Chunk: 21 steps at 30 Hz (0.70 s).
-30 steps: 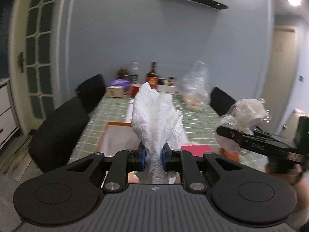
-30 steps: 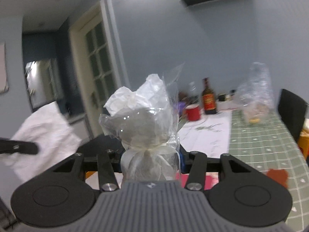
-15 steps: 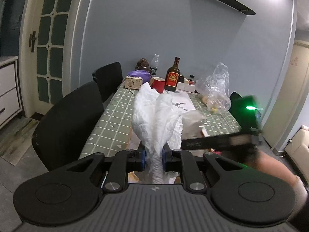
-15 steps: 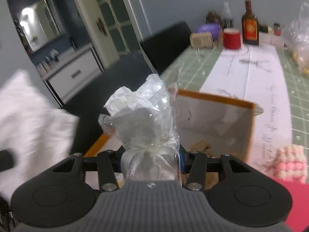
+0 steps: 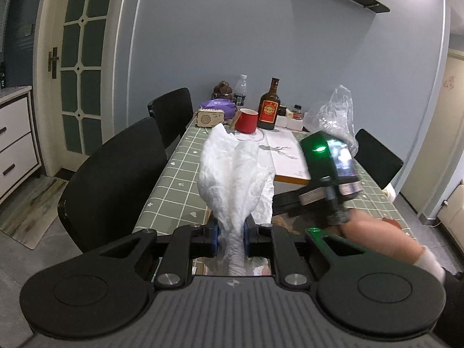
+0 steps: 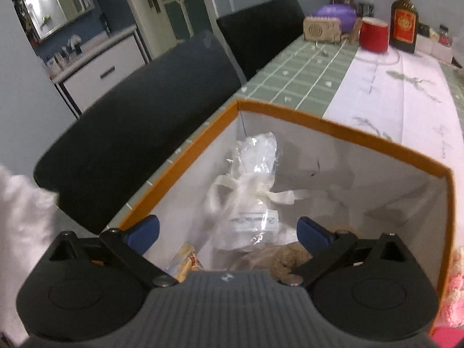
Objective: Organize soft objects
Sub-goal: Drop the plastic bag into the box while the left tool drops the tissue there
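My left gripper [image 5: 230, 235] is shut on a crumpled white plastic bag [image 5: 232, 174] and holds it up over the near end of the table. My right gripper [image 6: 229, 230] is open and empty, just above an orange-rimmed white box [image 6: 342, 127]. A clear wrapped bundle tied with a white ribbon [image 6: 249, 197] lies inside the box, below the open fingers. In the left wrist view the right gripper body [image 5: 327, 179] hangs over the box [image 5: 291, 178]. The white bag shows blurred at the left edge of the right wrist view [image 6: 20, 211].
Two black chairs [image 5: 116, 174] stand along the table's left side. At the far end are a red mug [image 5: 246, 120], a brown bottle [image 5: 269, 108], a small wooden radio [image 5: 210, 117] and a clear plastic bag [image 5: 333, 116]. A pink knitted item [image 6: 453, 290] lies right of the box.
My right gripper swung over the box, opened and let go of the ribbon-tied bundle, which now lies in the box. My left gripper keeps hold of the white bag.
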Each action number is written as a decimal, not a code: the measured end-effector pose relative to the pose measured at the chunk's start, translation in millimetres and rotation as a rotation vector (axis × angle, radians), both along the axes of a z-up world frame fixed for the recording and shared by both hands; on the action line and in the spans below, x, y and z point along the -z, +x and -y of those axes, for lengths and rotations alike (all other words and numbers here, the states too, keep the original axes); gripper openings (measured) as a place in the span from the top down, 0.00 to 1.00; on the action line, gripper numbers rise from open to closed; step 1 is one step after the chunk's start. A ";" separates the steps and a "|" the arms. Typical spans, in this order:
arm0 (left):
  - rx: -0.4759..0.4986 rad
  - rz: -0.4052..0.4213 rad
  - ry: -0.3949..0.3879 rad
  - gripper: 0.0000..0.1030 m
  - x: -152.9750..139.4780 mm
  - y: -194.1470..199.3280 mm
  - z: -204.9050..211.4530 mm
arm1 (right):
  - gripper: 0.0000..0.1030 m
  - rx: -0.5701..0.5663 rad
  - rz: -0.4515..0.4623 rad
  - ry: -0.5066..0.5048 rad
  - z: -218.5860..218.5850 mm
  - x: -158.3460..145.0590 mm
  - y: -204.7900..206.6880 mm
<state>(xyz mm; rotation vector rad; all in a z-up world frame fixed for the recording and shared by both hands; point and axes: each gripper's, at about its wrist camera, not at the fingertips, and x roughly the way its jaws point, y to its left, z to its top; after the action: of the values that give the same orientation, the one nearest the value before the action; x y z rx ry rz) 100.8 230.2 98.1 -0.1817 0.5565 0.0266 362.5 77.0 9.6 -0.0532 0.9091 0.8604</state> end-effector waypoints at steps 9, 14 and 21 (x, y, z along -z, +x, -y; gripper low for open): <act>0.023 -0.045 0.015 0.83 6.9 15.7 20.8 | 0.04 0.089 0.087 0.148 86.5 -45.8 -4.9; 0.050 -0.077 0.019 0.83 10.3 35.3 42.7 | 0.03 0.155 0.123 0.154 134.8 -58.5 -9.1; 0.068 -0.174 0.012 0.83 35.6 65.0 67.4 | 0.03 0.165 0.101 0.187 178.5 -50.9 -16.3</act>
<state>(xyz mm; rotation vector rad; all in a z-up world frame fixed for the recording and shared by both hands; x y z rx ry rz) 165.8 162.7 62.4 -0.1498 0.7355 -0.0205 346.2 -101.6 60.5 0.1374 0.7245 0.7785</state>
